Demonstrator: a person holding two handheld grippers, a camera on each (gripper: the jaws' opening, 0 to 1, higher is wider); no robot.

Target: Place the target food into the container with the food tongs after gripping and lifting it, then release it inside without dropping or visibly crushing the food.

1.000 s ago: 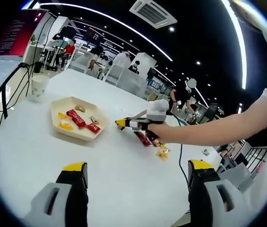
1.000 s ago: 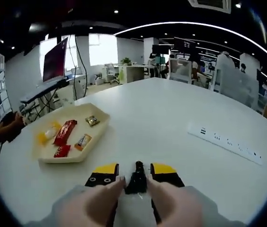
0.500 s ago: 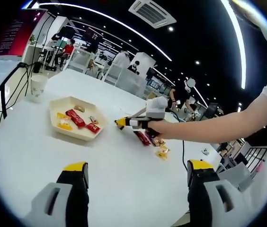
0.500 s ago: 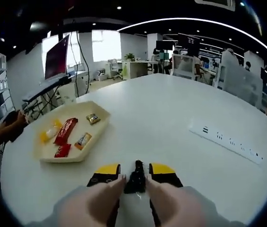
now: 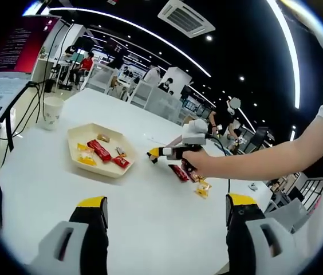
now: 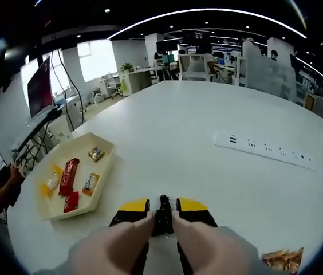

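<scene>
While its jaws pinched a small dark item — tongs or food, the frames could not tell — the right gripper [image 6: 161,211] hovered short of the cream tray [image 6: 107,166] holding wrapped snacks [image 6: 68,175], release undone; loose snacks [image 5: 179,172] lay behind, the left gripper [image 5: 160,206] gaping idle.

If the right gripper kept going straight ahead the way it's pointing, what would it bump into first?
Probably nothing soon. The right gripper, shut on a small dark thing, points across bare white table. The tray sits off to its left, the power strip off to its right. Depth is hard to judge.
</scene>
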